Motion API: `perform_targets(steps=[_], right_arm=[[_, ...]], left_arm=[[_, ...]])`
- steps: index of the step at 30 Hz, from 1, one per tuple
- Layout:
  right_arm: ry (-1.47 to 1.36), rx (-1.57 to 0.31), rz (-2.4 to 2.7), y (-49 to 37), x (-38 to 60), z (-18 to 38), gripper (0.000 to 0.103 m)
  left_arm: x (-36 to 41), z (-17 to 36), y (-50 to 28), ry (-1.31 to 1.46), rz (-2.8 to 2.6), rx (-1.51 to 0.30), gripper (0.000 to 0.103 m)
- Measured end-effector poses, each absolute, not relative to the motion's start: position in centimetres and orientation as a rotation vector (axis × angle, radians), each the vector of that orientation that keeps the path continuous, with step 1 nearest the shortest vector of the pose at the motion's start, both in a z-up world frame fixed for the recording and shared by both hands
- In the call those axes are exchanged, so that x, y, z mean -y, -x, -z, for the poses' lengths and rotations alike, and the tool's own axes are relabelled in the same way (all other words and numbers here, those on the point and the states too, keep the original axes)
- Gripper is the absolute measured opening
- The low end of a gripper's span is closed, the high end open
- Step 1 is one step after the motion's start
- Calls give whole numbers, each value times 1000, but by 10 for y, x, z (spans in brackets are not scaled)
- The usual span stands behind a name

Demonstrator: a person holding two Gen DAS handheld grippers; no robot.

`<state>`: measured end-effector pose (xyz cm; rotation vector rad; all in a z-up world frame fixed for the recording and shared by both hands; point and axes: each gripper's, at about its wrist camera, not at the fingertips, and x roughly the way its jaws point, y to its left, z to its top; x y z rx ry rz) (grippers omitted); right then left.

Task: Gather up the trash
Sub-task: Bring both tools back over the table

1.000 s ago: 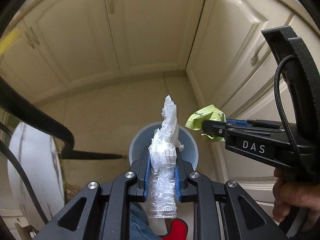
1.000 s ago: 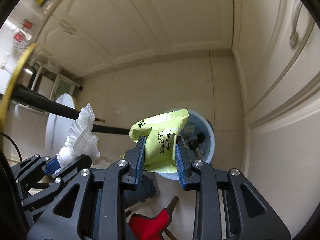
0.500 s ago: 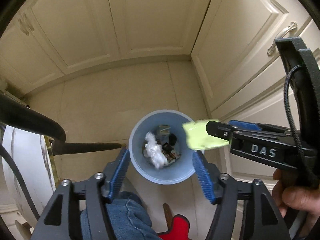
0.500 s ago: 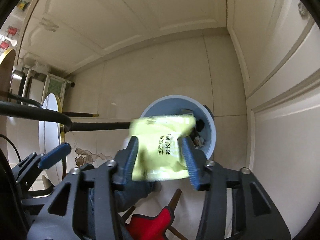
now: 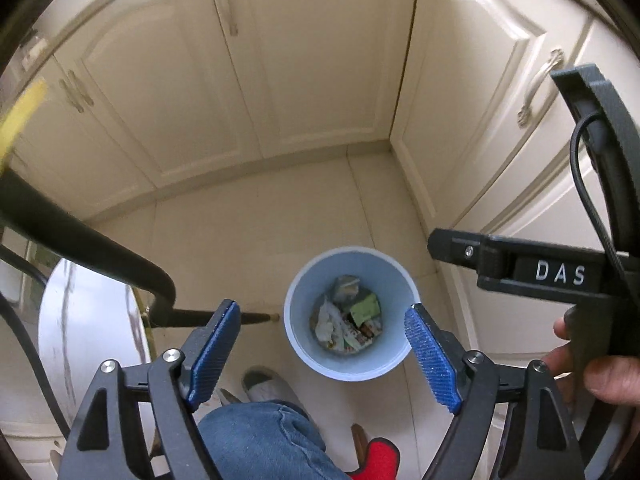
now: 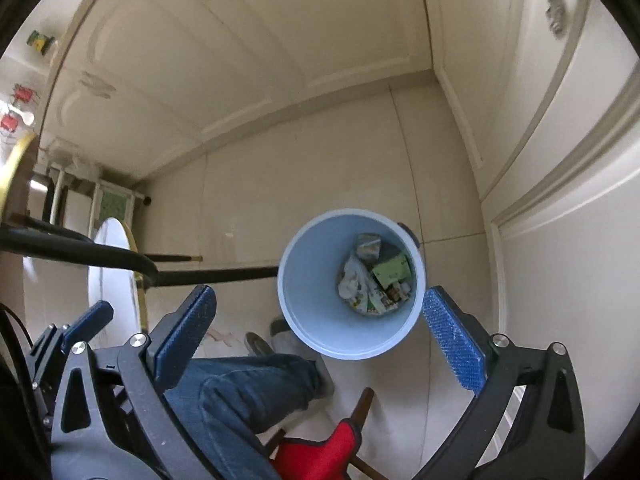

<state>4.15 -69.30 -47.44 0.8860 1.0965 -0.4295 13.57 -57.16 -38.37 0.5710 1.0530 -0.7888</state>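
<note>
A light blue bin (image 5: 348, 374) (image 6: 344, 350) stands on the tiled floor below both grippers. Inside lie a green wrapper (image 5: 365, 307) (image 6: 390, 270), crumpled clear plastic (image 5: 326, 322) (image 6: 352, 282) and other scraps. My left gripper (image 5: 322, 312) hangs above the bin, its jaws opening with nothing between them. My right gripper (image 6: 320, 294) is also above the bin, jaws opening wide and empty. One finger (image 5: 460, 246) of the right gripper reaches in from the right of the left wrist view.
Cream cabinet doors (image 5: 304, 80) form a corner behind the bin. A round white table with a gold rim (image 6: 112, 272) and a black bar (image 5: 100, 240) are at the left. A person's jeans leg (image 6: 248, 384), shoe (image 5: 268, 388) and a red item (image 6: 320, 452) lie near the bin.
Both grippers went from shut to wide open. The clear plastic left the left gripper and the green wrapper left the right one; both now lie in the bin.
</note>
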Motion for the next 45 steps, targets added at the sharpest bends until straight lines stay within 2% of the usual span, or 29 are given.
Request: perform_targets(steps=[8, 12, 25, 33, 45], right_arm=[[-786, -934, 470, -31, 678, 385, 103], [-690, -835, 470, -34, 657, 327, 103], [-443, -631, 308, -72, 545, 185, 103], [-305, -557, 186, -107, 461, 140, 103], [-136, -501, 40, -144, 353, 114, 103]], left_arm=[[534, 321, -88, -506, 869, -856, 83], [498, 284, -76, -454, 841, -730, 89], [369, 202, -59, -177, 562, -540, 97], [273, 169, -33, -63, 321, -465, 101], [193, 150, 12, 45, 92, -415, 102]])
